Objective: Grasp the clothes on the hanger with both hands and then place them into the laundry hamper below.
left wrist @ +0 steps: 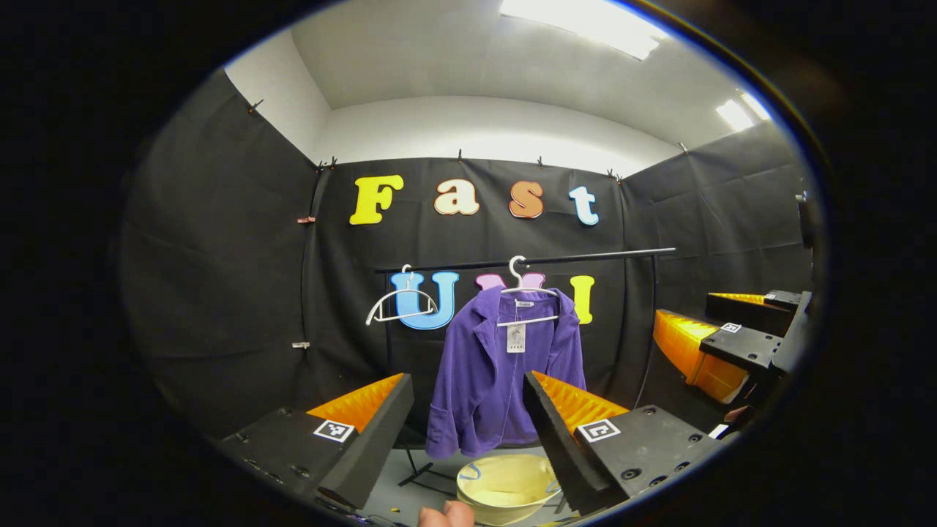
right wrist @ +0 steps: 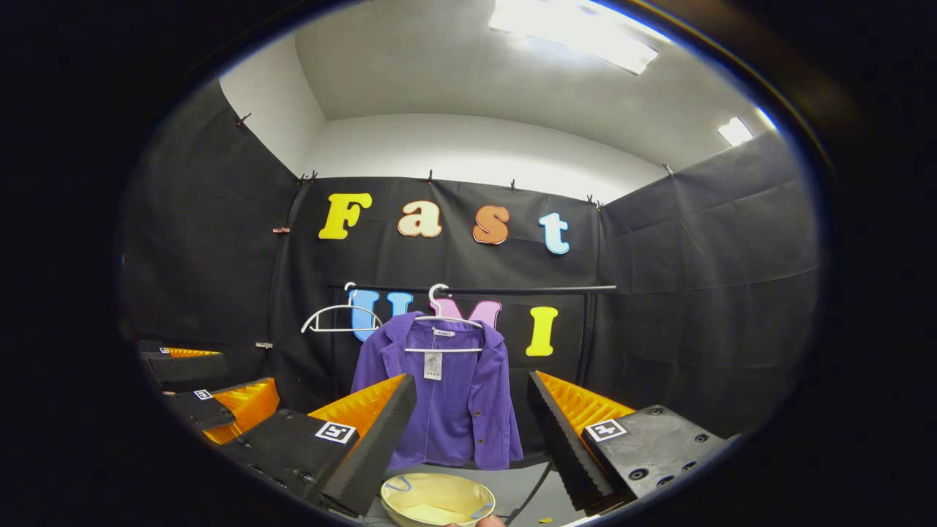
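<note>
A purple jacket (left wrist: 498, 373) hangs on a white hanger (left wrist: 525, 293) from a black rail (left wrist: 585, 258); in the right gripper view the jacket (right wrist: 446, 399) hangs on its hanger (right wrist: 443, 318) straight ahead. A pale yellow hamper (left wrist: 506, 487) stands on the floor below it, also seen as the hamper (right wrist: 437, 501). My left gripper (left wrist: 468, 388) is open, well short of the jacket. My right gripper (right wrist: 472, 391) is open too, at a similar distance. The right gripper (left wrist: 721, 333) shows at the right of the left gripper view, and the left gripper (right wrist: 212, 399) at the left of the right gripper view.
An empty white hanger (left wrist: 399, 304) hangs on the rail left of the jacket, seen again as the empty hanger (right wrist: 338, 318). The rail's black stand has feet (left wrist: 421, 476) on the grey floor. Black cloth walls close the booth on three sides.
</note>
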Demonstrator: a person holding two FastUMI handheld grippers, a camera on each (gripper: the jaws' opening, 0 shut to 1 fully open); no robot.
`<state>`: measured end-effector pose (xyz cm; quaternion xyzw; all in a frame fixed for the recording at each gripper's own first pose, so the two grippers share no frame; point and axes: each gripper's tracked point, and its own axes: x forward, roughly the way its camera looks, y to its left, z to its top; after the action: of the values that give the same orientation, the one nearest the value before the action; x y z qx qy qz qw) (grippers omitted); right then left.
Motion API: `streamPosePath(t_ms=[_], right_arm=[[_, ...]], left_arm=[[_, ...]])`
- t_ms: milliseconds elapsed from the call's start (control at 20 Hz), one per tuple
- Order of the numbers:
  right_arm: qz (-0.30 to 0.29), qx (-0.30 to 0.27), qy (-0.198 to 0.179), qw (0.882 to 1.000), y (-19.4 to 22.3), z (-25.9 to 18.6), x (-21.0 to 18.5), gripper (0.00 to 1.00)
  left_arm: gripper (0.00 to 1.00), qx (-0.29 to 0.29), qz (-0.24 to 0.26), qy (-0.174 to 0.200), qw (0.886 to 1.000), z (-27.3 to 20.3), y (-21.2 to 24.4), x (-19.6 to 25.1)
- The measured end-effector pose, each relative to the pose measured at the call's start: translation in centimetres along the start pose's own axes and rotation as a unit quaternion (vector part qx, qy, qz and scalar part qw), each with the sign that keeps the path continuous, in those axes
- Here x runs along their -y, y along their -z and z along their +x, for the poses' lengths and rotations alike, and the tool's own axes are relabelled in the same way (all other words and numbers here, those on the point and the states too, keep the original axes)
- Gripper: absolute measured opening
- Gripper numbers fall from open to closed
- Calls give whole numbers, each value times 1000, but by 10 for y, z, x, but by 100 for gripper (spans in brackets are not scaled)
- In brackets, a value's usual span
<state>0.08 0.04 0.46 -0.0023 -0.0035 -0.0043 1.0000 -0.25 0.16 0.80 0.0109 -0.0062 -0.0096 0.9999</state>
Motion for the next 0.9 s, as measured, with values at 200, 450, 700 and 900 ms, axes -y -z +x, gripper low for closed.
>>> streamPosePath(t_ms=[200,450,700,900], right_arm=[[-2,-1,-1,1000,1,1,-1,97],[1,-2,1,1000,0,19,4,97],[-10,9,12,1000,-2,63,29,97],[-4,16,0,1000,4,117,41,97]], left_arm=[[95,0,-3,5,1000,3,-3,2],[95,6,0,24,1000,23,-9,14],[92,11,-2,35,999,70,-14,29],[92,5,2,24,1000,128,-9,40]])
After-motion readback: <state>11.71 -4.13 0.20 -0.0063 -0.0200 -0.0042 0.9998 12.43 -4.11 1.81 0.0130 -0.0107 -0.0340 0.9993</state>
